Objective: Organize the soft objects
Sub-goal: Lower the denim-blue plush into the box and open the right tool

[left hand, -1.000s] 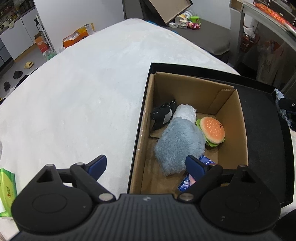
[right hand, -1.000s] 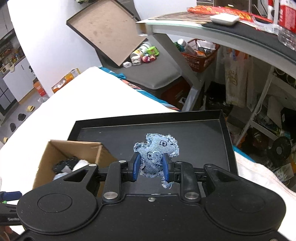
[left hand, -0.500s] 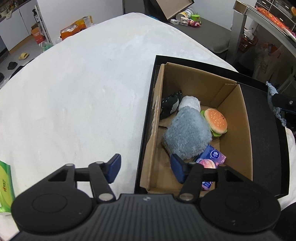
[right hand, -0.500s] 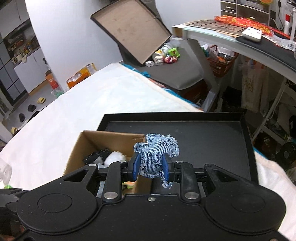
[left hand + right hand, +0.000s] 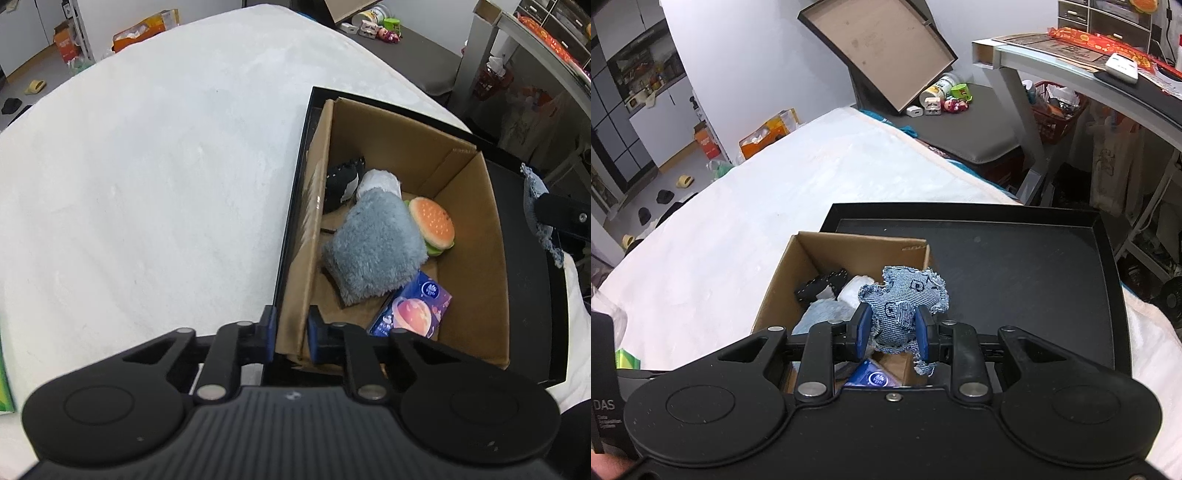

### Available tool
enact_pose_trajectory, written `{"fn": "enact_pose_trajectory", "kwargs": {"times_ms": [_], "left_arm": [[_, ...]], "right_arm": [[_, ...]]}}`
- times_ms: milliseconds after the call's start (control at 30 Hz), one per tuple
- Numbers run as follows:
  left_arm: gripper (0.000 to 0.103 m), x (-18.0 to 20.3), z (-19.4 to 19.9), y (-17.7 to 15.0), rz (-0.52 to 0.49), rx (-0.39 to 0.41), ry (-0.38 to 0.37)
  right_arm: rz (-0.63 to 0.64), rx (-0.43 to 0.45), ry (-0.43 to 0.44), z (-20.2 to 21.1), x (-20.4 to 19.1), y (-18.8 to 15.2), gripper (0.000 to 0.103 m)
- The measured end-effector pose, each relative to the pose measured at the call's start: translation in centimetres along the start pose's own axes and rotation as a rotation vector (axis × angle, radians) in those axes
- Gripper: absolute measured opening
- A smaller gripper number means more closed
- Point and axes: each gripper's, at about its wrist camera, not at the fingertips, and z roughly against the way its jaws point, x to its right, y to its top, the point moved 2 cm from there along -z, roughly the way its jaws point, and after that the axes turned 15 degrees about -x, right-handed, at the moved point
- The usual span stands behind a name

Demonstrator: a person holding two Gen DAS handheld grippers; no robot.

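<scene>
A brown cardboard box [image 5: 476,221] stands in the left part of a black tray [image 5: 528,295] on a white bed. Inside it lie a grey-blue fluffy cloth [image 5: 373,247], a plush burger [image 5: 432,225], a black and white soft toy [image 5: 343,181], a white bundle [image 5: 380,181] and a blue tissue pack [image 5: 413,310]. My left gripper [image 5: 290,336] is shut on the box's near left wall. My right gripper [image 5: 892,332] is shut on a denim soft toy [image 5: 905,295] and holds it above the box's right wall [image 5: 912,247]. The denim toy also shows at the right edge of the left wrist view [image 5: 535,206].
The tray's right half [image 5: 1027,280] is bare black. A green packet [image 5: 626,360] lies on the white bed [image 5: 147,166] at the left. A grey desk [image 5: 1071,74] with clutter under it stands to the right. Boxes and shoes lie on the floor beyond.
My left gripper moved right and closed its jaws on the box's left wall. My right gripper carried the denim toy left, from over the bare tray to over the box.
</scene>
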Motion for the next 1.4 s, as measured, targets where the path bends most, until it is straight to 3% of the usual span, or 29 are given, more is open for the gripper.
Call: {"fn": "enact_pose_trajectory", "kwargs": {"times_ms": [300,400,433,467,833,1033,1167,1400], "left_arm": [[0.010,-0.1,-0.2,-0.1,-0.010,0.005,-0.019],[0.010,-0.3,-0.2,-0.1,-0.010,0.007,-0.030],[0.010,-0.3,-0.1,-0.1,-0.010,0.007,-0.032],[0.010,-0.4,-0.1,-0.2,-0.010,0.008,-0.032],[0.013,-0.4,0.6,-0.2,-0.020,0.017,-0.024],[0.015,0.2,1.5,-0.5,-0.038,0.038,0.002],[0.027,0.4,2.5,-0.6,-0.042,0.045,0.008],[0.055,1.5,5.1,-1.0,-0.064,0.087,0.037]], "right_arm": [[0.034,-0.033,-0.010,-0.3,-1.8,-0.3,0.028],[0.052,-0.045,-0.009,-0.5,-2.5,-0.2,0.036],[0.047,-0.045,-0.012,-0.5,-2.5,-0.2,0.046],[0.040,-0.039,-0.018,-0.5,-2.4,-0.2,0.050],[-0.014,-0.025,-0.028,0.7,-1.0,-1.1,0.050],[-0.041,-0.024,-0.022,1.6,0.0,-1.8,0.059],[-0.061,-0.004,-0.022,2.5,0.7,-2.1,0.073],[-0.090,0.015,0.012,3.8,1.8,-2.8,0.081]]}}
